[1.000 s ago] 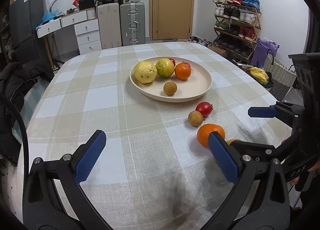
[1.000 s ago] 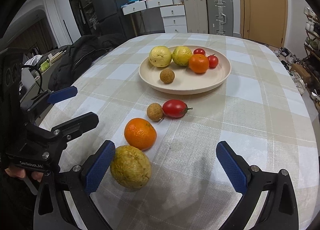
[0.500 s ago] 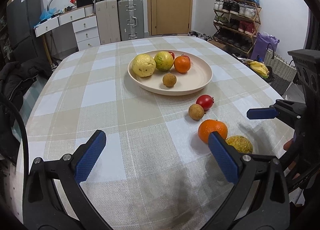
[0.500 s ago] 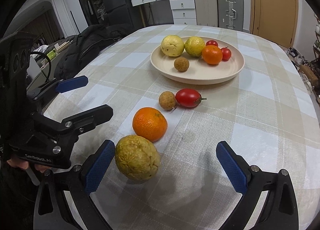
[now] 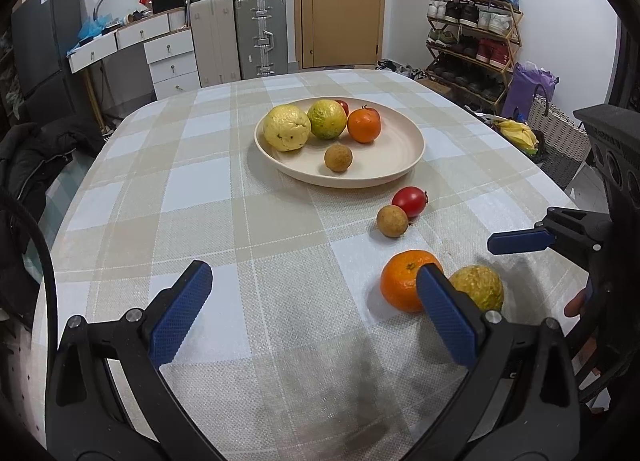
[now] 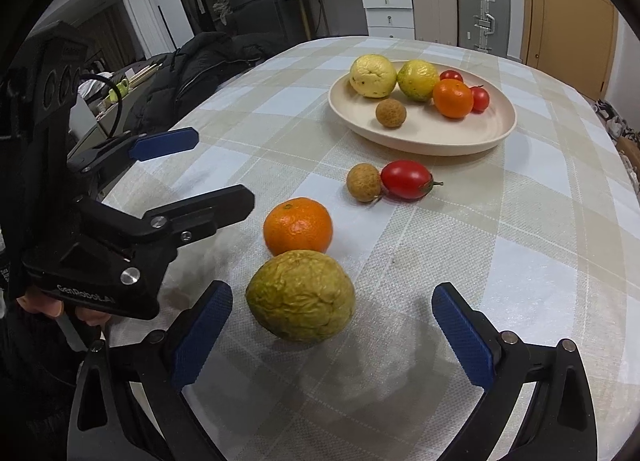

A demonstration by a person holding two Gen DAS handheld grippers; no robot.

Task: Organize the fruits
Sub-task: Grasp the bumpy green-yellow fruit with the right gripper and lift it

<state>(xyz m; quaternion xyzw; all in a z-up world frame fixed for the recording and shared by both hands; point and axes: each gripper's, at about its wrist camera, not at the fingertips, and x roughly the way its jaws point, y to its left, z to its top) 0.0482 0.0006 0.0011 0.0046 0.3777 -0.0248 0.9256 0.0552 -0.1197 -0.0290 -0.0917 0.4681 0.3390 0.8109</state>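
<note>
A cream plate (image 5: 404, 165) (image 6: 460, 137) near the table's middle holds two yellow-green fruits, an orange, small red tomatoes and a brown longan. On the cloth in front of it lie a red tomato (image 6: 406, 179) (image 5: 409, 201), a longan (image 6: 363, 182) (image 5: 392, 221), an orange (image 6: 298, 225) (image 5: 400, 281) and a wrinkled yellow-green fruit (image 6: 301, 295) (image 5: 478, 285). My right gripper (image 6: 332, 337) is open, the wrinkled fruit sitting between its fingers, nearer the left one. My left gripper (image 5: 316, 313) is open over bare cloth, its right finger in front of the orange.
The checked tablecloth (image 5: 200, 197) covers a rounded table whose edges fall away on both sides. A dark jacket (image 6: 192, 73) lies on a chair at the left edge. Suitcases, drawers, a door and a shoe rack (image 5: 472, 37) stand behind.
The right gripper has moved forward so the wrinkled fruit now sits between its fingers instead of beside the left one. The left gripper drifted slightly, bringing that fruit into its view.
</note>
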